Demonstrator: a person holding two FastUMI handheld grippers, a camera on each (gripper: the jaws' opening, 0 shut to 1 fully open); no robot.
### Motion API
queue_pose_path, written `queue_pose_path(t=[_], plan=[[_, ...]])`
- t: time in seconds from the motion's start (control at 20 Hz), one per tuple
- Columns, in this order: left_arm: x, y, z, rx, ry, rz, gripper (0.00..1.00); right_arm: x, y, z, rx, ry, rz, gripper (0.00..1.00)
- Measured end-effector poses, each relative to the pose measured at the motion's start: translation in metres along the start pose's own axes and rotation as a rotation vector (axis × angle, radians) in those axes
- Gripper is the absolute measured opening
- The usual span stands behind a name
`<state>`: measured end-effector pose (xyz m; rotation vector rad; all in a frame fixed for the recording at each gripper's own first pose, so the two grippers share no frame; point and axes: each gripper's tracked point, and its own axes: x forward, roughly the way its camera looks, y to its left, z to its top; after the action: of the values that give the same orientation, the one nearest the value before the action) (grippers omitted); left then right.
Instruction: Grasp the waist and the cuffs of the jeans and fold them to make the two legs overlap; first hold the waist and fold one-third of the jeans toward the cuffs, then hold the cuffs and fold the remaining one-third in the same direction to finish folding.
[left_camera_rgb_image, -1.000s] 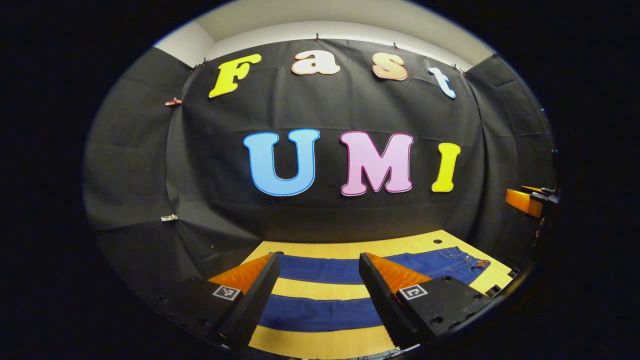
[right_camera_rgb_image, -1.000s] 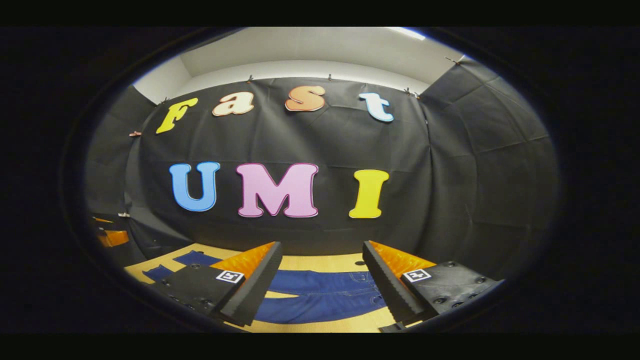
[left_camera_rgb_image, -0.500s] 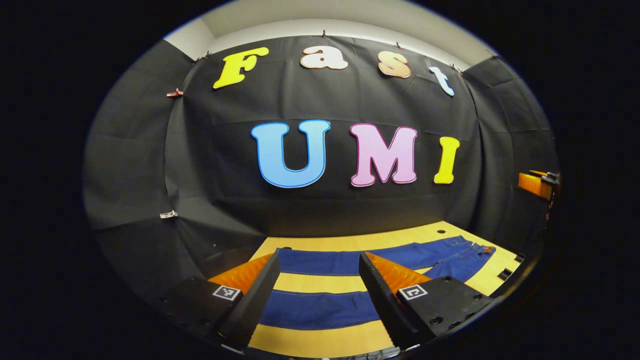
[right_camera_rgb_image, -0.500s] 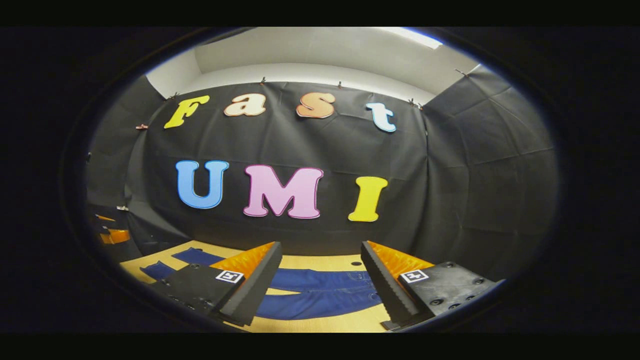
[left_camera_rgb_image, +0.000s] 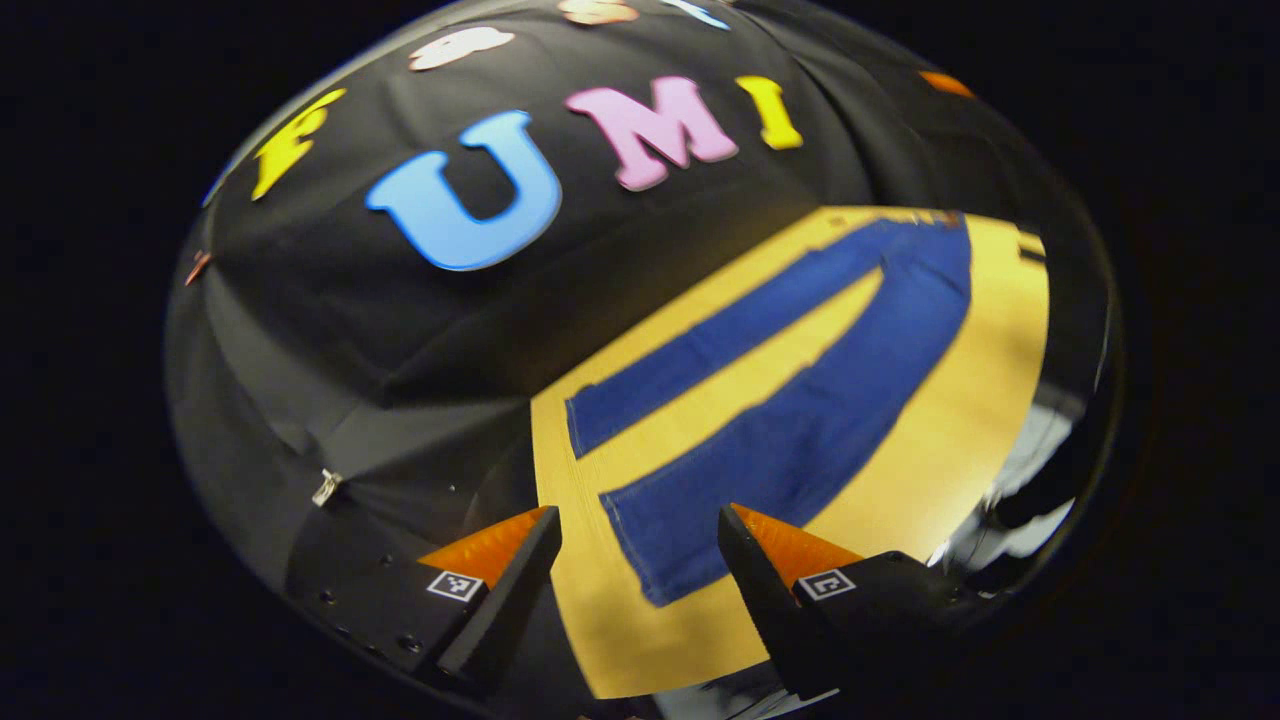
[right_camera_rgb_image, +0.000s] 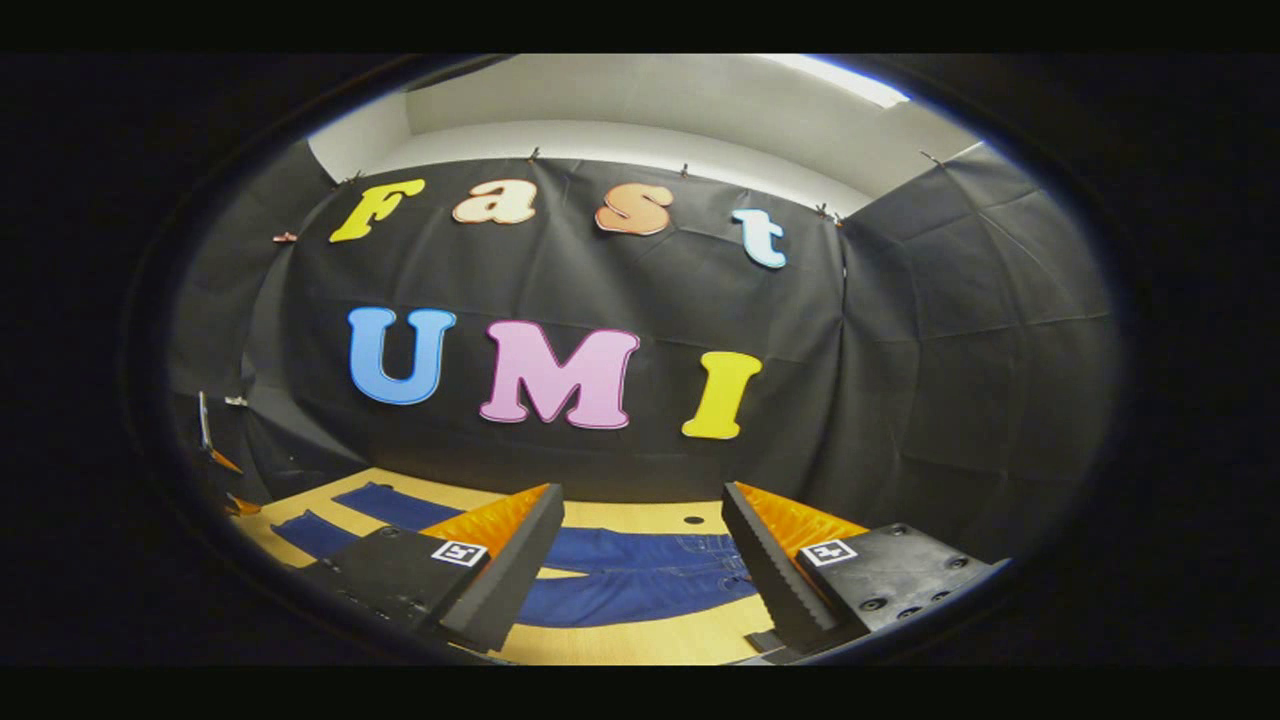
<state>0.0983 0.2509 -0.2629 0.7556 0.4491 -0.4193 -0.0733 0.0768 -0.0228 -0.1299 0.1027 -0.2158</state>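
The blue jeans (left_camera_rgb_image: 790, 400) lie flat on the yellow table (left_camera_rgb_image: 930, 440), legs spread apart. The left gripper (left_camera_rgb_image: 638, 525) hangs above the cuffs, wide open and holding nothing. The right gripper (right_camera_rgb_image: 640, 505) hangs near the waist, wide open too.

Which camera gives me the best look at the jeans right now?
The left gripper view: the jeans lie flat on the table, both legs spread apart, cuffs nearest. The right gripper view shows them low, partly behind its own fingers.
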Motion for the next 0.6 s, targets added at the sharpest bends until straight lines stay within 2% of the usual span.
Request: queue_pose_path(t=[0.05,0.2,0.4,0.45,0.5,0.6], plan=[[0.011,-0.006,-0.019,0.064,0.042,-0.038,0.98,-0.002,-0.004,-0.004,0.000,0.018,-0.013,0.95],[0.042,-0.014,-0.066,0.200,0.137,-0.121,0.98,-0.007,-0.021,-0.013,0.005,0.073,-0.076,0.97],[0.076,-0.027,-0.112,0.398,0.231,-0.213,0.98,-0.013,-0.033,-0.019,0.005,0.112,-0.103,0.97],[0.084,-0.025,-0.105,0.435,0.209,-0.199,0.98,-0.013,-0.037,-0.021,-0.008,0.119,-0.111,0.99],[0.091,-0.022,-0.106,0.451,0.201,-0.200,0.93,-0.013,-0.040,-0.024,-0.018,0.127,-0.118,0.97],[0.103,-0.020,-0.102,0.472,0.199,-0.213,0.93,-0.016,-0.041,-0.032,-0.022,0.148,-0.124,0.97]])
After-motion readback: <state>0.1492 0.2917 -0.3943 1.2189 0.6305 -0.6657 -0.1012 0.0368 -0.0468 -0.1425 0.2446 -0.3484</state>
